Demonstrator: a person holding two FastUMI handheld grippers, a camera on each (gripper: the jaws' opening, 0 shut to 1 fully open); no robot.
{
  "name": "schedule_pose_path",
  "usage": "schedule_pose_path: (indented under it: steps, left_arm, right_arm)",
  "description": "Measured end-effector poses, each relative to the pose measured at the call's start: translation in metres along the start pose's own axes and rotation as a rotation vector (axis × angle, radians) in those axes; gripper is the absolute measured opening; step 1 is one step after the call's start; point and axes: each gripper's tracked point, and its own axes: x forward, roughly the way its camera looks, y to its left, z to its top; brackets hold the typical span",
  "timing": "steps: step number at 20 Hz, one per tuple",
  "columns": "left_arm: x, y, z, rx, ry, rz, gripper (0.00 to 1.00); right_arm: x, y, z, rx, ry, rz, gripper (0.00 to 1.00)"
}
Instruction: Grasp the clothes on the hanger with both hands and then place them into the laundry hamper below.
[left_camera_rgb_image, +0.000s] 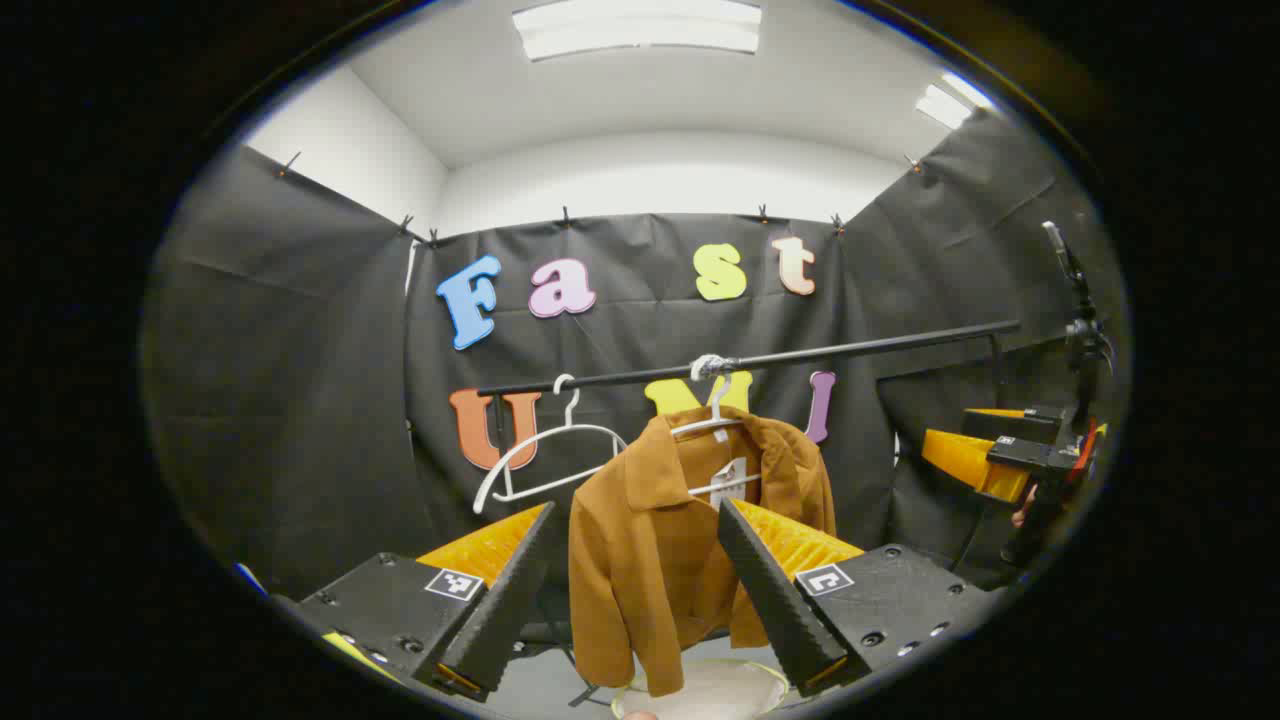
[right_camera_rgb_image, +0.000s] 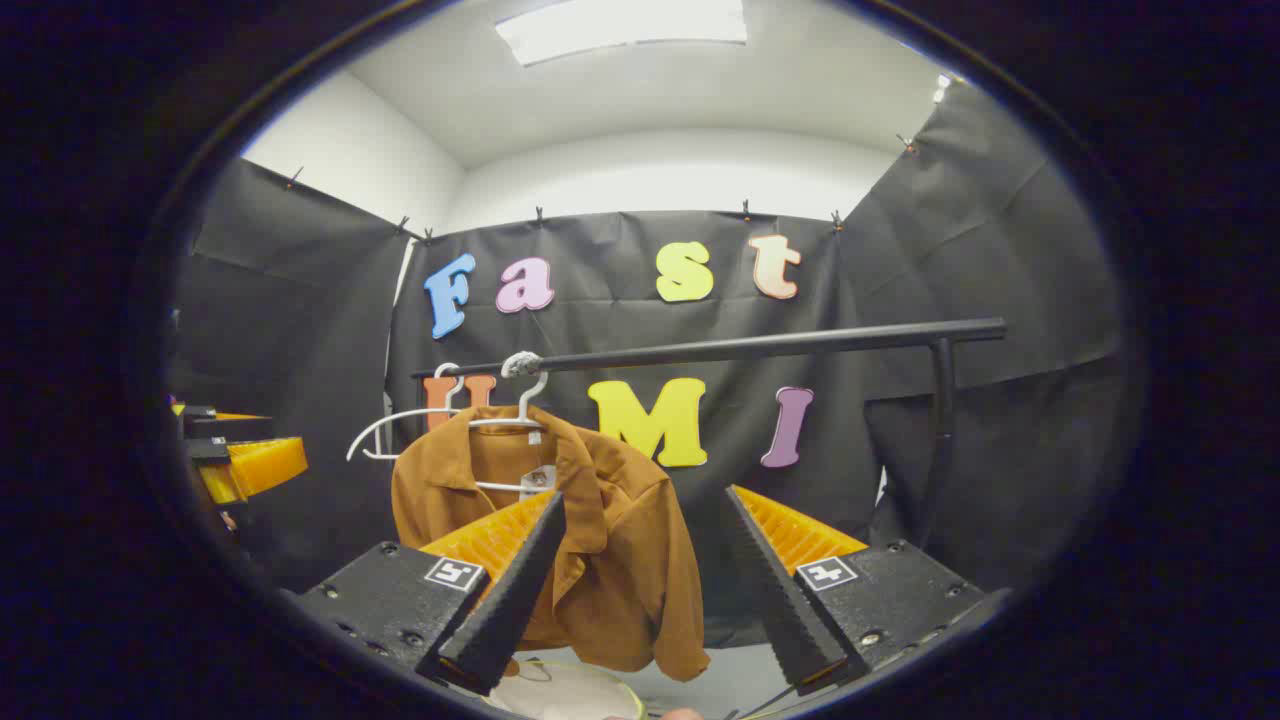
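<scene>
Brown jacket (left_camera_rgb_image: 650, 540) hangs on a hanger (left_camera_rgb_image: 715, 420) at 12 o'clock, hamper (left_camera_rgb_image: 700, 692) below at 6. Left gripper (left_camera_rgb_image: 640, 600) and right gripper (right_camera_rgb_image: 640, 600) are wide, empty; each should pinch one shoulder evenly.

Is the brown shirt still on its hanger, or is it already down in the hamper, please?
On its hanger. The brown shirt hangs from the white hanger hooked over the black rail, above the hamper.
</scene>
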Motion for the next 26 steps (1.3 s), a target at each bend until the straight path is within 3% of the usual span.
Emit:
schedule_pose_path:
  steps: [9,15,26]
  left_arm:
    - [0.018,0.016,-0.024,-0.041,0.027,-0.018,0.99]
    - [0.017,0.009,-0.029,-0.070,0.024,0.040,0.99]
    - [0.024,-0.013,-0.032,-0.044,0.045,0.071,1.00]
  right_arm:
    - [-0.003,0.011,-0.007,-0.014,0.034,-0.074,0.99]
    - [0.002,0.021,-0.010,-0.024,0.043,0.008,0.99]
    - [0.025,0.001,-0.031,-0.006,0.085,0.051,0.99]
